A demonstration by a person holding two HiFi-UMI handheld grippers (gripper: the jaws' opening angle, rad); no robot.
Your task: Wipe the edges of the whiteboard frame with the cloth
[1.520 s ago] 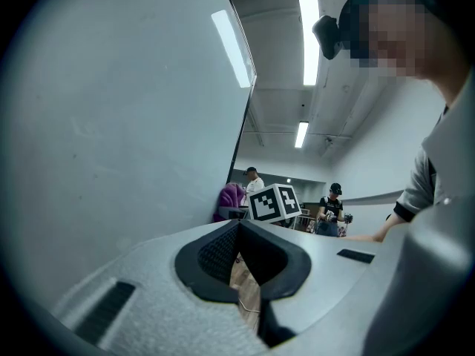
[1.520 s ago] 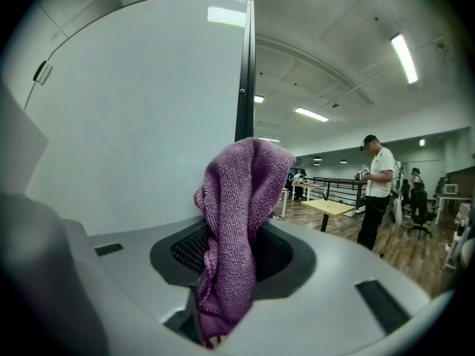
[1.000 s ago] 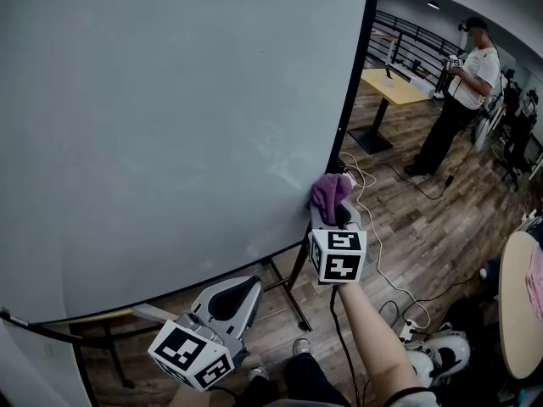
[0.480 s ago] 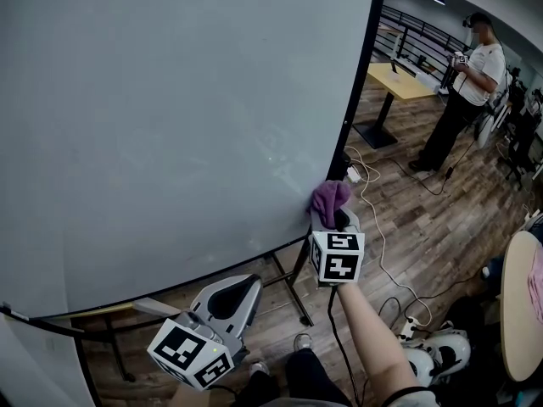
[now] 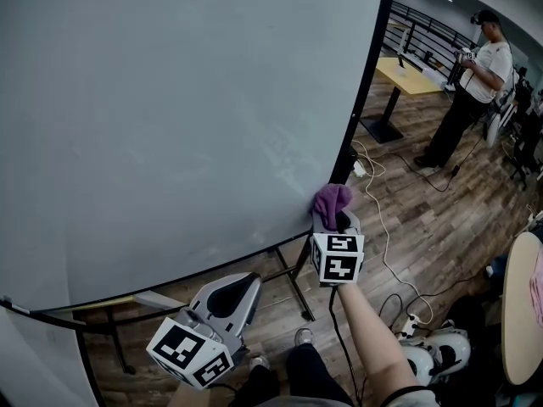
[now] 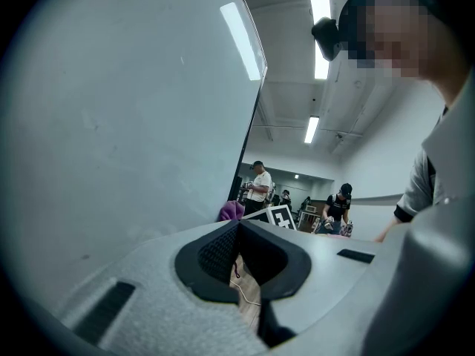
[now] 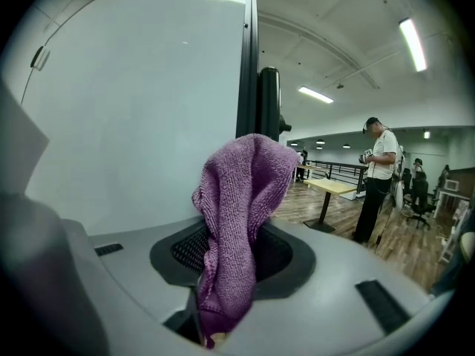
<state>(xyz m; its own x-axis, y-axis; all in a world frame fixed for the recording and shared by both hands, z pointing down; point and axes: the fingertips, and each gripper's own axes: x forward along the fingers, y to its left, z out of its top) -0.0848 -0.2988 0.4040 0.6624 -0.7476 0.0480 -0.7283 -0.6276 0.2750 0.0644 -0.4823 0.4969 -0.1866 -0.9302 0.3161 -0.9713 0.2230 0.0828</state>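
The right tool (image 5: 337,217) has its jaws closed on the purple cloth (image 5: 332,200). The cloth bunches up out of the tips and presses against the black right edge of the whiteboard frame (image 5: 361,83), just above the lower right corner. In the right gripper view the cloth (image 7: 237,199) stands up between the jaws and covers the foot of that edge, with the white whiteboard (image 5: 170,125) face to its left. Above the cloth, the right edge runs bare to the top of the head view. The bottom edge (image 5: 170,280) slopes away to the left, also bare, with the dark stand legs (image 5: 297,287) beneath it. The left tool (image 5: 227,299) hangs low below the bottom edge, apart from the board. Its jaws (image 6: 237,262) meet at the tips with nothing between them. To the right of the frame lies open wooden floor (image 5: 433,219), crossed by a white cable (image 5: 383,236) near the right tool. A yellow desk (image 5: 416,73) and a standing person (image 5: 471,91) are well apart from the board.
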